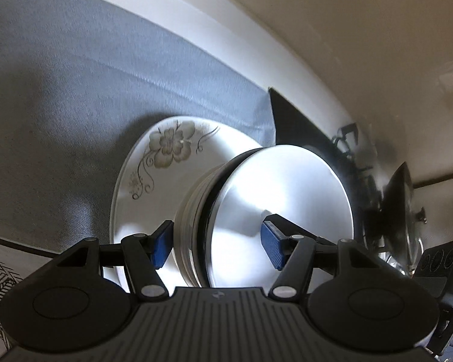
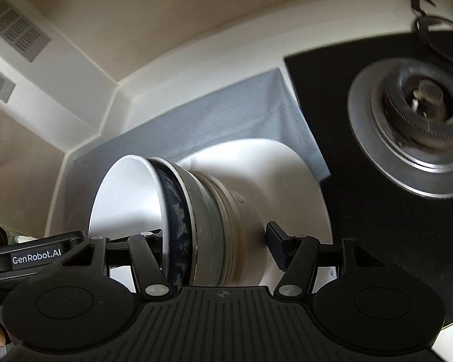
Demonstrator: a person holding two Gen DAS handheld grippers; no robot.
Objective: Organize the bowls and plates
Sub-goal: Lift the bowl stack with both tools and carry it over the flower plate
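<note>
A stack of nested bowls [image 1: 256,211] stands on a white plate with a grey flower print [image 1: 154,163], which lies on a grey cloth. The top bowl is white inside with a dark blue patterned band [image 2: 178,220]. My left gripper [image 1: 217,241] is open, its blue pads on either side of the stack's rim. My right gripper [image 2: 217,244] is open too, its fingers on either side of the same stack [image 2: 202,220] from the opposite side. The plate shows in the right wrist view [image 2: 287,181].
The grey cloth [image 1: 75,96] covers a white counter next to a black gas hob [image 2: 362,211] with a metal burner [image 2: 413,126]. A pan lid [image 1: 401,208] stands at the right. White walls rise behind.
</note>
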